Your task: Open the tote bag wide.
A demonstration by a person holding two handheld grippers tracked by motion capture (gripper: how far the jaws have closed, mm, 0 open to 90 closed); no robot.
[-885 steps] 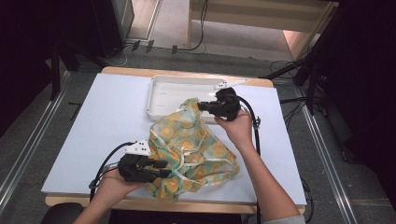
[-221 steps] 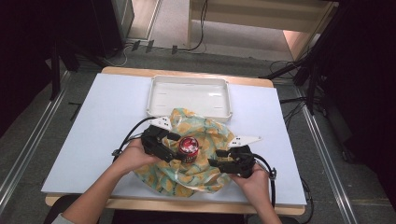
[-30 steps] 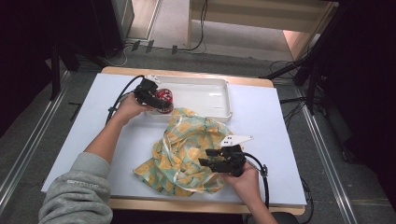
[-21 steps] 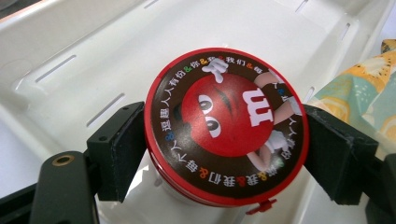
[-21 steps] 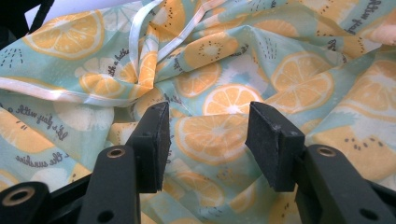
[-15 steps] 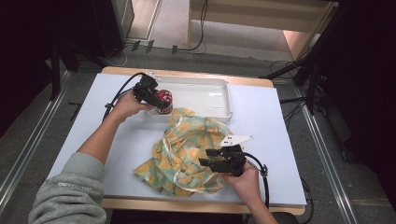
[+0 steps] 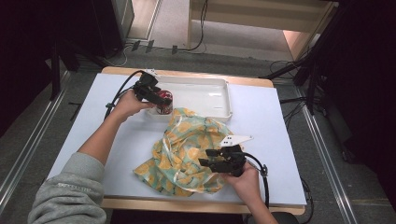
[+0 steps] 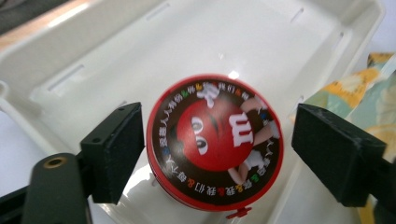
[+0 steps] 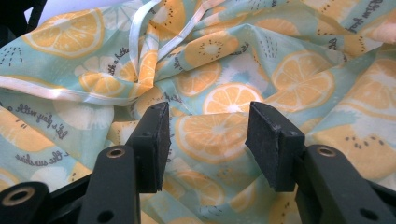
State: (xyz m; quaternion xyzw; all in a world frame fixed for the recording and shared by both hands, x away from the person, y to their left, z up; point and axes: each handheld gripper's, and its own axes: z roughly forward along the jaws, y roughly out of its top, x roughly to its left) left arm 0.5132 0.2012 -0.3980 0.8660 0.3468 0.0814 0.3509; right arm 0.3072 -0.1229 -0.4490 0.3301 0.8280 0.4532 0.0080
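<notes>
A round red candy tin (image 7: pixel 164 101) with a cartoon face on its lid (image 8: pixel 215 149) stands in the near-left corner of the white tray (image 7: pixel 203 94). My left gripper (image 7: pixel 160 98) is open around it, one jaw on each side, with a small gap to the tin on both sides in the left gripper view. A crumpled drawstring cloth bag (image 7: pixel 187 144) printed with orange slices lies in the middle of the table. My right gripper (image 7: pixel 205 157) rests at the bag's near-right part. It is open, its jaws (image 9: pixel 208 135) apart just above the fabric (image 9: pixel 261 60).
The white table (image 7: pixel 261 126) carries the tray (image 8: pixel 140 60) along its far edge. Cream drawstring ribbons (image 9: pixel 140 42) lie across the bag. Cables trail from both grippers. Floor rails run along both sides of the table.
The left gripper and the tin have shifted slightly toward the near-left corner of the tray. The right gripper and the bag have stayed put.
</notes>
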